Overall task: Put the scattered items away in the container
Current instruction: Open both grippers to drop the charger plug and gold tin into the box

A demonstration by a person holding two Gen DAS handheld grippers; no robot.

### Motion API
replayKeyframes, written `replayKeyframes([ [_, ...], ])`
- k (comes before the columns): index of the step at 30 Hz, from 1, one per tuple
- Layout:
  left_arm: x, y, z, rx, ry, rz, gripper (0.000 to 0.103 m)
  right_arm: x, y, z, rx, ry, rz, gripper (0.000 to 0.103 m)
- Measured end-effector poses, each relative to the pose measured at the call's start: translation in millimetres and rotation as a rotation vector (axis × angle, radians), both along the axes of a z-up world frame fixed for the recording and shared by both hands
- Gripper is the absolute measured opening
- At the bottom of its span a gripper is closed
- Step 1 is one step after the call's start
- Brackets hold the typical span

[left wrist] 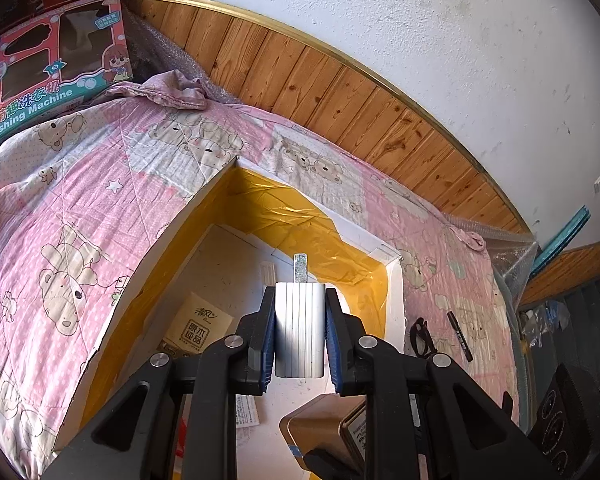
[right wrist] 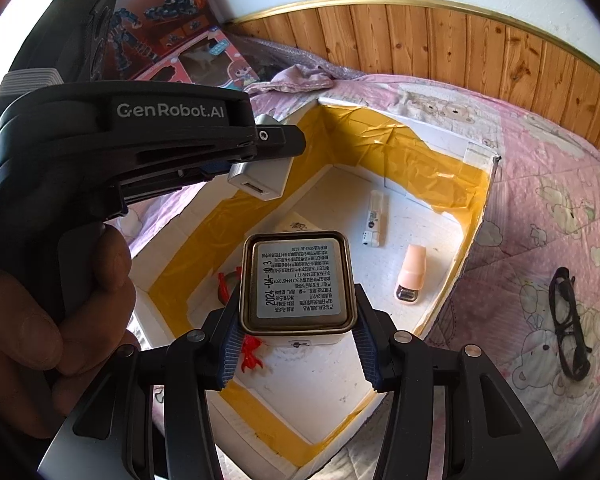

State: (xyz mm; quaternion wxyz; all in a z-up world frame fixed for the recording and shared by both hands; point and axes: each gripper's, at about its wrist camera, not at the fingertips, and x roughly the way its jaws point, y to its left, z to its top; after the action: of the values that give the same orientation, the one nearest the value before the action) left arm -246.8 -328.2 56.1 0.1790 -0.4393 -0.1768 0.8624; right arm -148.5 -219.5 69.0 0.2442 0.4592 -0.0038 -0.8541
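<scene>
Left wrist: left gripper (left wrist: 300, 336) clamped on white charger (left wrist: 300, 330), poised over foam box (left wrist: 394, 296); lower before letting go. Right wrist: right gripper (right wrist: 298, 340) pinching metal tin (right wrist: 298, 282) above same box; release clear of pink stapler (right wrist: 411, 273).

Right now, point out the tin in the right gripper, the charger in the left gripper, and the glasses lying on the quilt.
tin (right wrist: 298, 280): right wrist view, on the label on its underside.
charger (left wrist: 299, 330): left wrist view, on its ribbed white face.
glasses (right wrist: 571, 326): right wrist view, on the black frame.
</scene>
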Motion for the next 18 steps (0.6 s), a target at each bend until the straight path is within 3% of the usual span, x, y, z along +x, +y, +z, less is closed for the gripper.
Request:
replayKeyframes([
  [18,-52,11,-33,-0.060,-0.078,-0.004,0.022,-38,-3,-11,0.033,-0.016,0.011,0.051],
])
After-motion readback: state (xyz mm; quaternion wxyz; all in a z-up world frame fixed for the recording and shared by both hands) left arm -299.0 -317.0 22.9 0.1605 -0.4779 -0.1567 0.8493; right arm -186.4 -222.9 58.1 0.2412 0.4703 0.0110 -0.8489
